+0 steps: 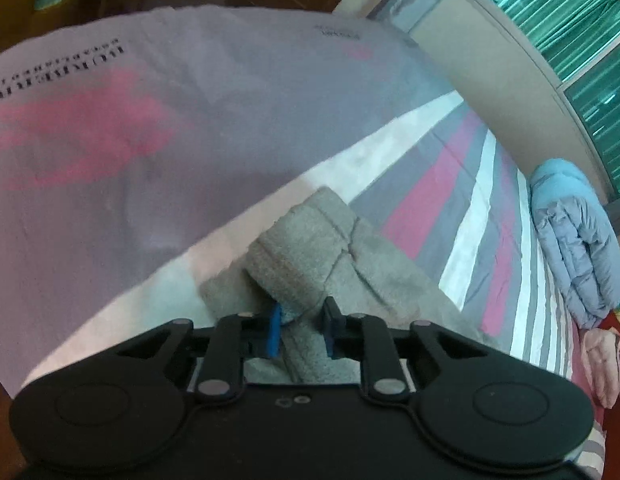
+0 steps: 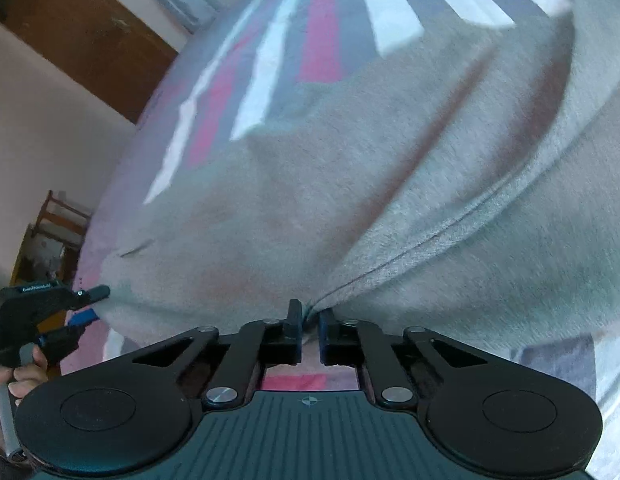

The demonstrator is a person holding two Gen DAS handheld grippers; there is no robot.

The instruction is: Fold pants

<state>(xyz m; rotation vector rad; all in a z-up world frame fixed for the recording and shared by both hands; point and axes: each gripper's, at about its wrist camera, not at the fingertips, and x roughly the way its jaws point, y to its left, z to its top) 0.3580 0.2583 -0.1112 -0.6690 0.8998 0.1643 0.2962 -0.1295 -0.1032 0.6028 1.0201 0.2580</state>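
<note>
Two pinches hold the grey pants [image 2: 350,184] on the striped bed [image 1: 450,184] — left gripper [image 1: 301,332] nips a bunched edge at 6 o'clock, right gripper [image 2: 310,334] a seam. Soft, limp fleece — best gripped at seams and edges.

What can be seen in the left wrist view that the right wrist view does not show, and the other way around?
Only the left wrist view shows the folded blue quilt at the far side of the bed, the green window, and the pale sheet with black printed letters.

Only the right wrist view shows the other gripper from outside, the left gripper, with the hand that holds it, and a wooden chair.

Both show the grey pants on the striped bedsheet, each gripper, the right gripper included, shut on the fabric.
</note>
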